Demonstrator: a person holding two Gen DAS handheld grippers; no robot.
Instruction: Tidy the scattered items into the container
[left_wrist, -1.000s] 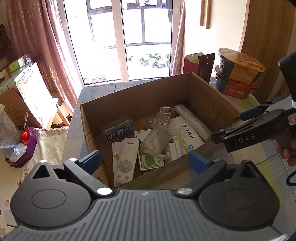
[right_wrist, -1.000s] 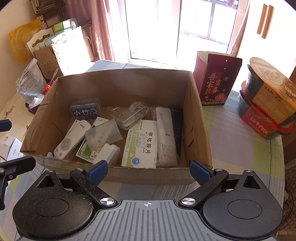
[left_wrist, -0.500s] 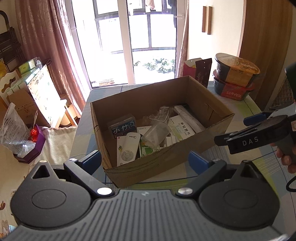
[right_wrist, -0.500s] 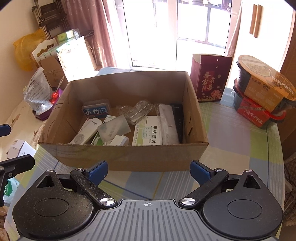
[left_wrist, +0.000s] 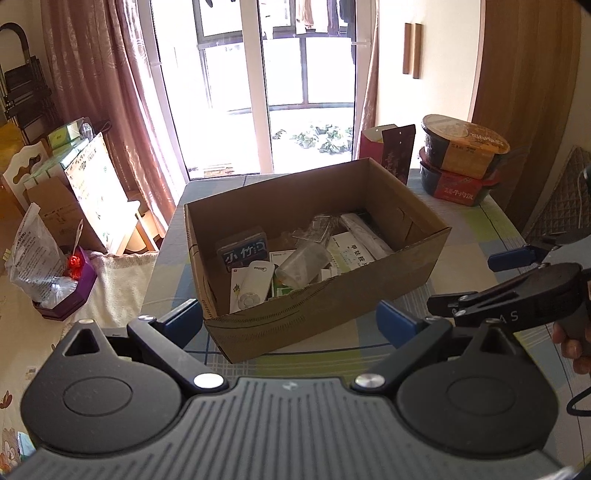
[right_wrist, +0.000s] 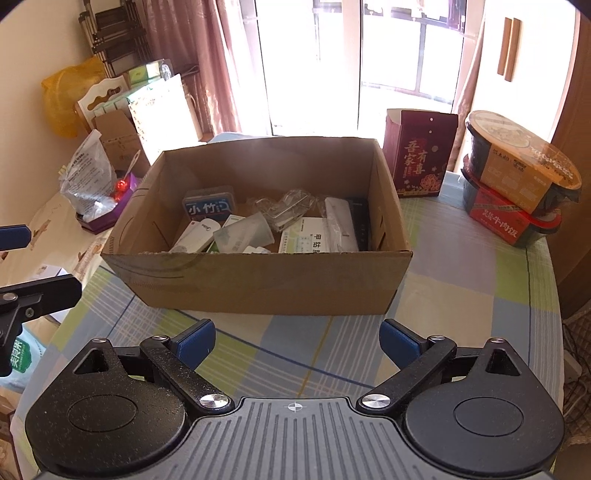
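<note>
A cardboard box (right_wrist: 258, 280) sits open on the checked table (right_wrist: 461, 295), in the middle, ahead of both my tongs. Inside it lie a blue tin (right_wrist: 208, 208) at the far left, a white remote (right_wrist: 195, 236) near the left wall, a clear cup (right_wrist: 245, 232) on its side, a white medicine carton (right_wrist: 303, 238), and a crumpled clear wrapper (right_wrist: 286, 206) toward the back. My left tongs (left_wrist: 291, 323) are spread wide and hold nothing, hanging near the box's left corner. My right tongs (right_wrist: 297, 338) are also spread and empty, just short of the near wall. Beyond the box to the right stand a red carton (right_wrist: 419, 157) and two stacked meal bowls (right_wrist: 517, 177). Bright windows (right_wrist: 399, 48) fill the far wall.
</note>
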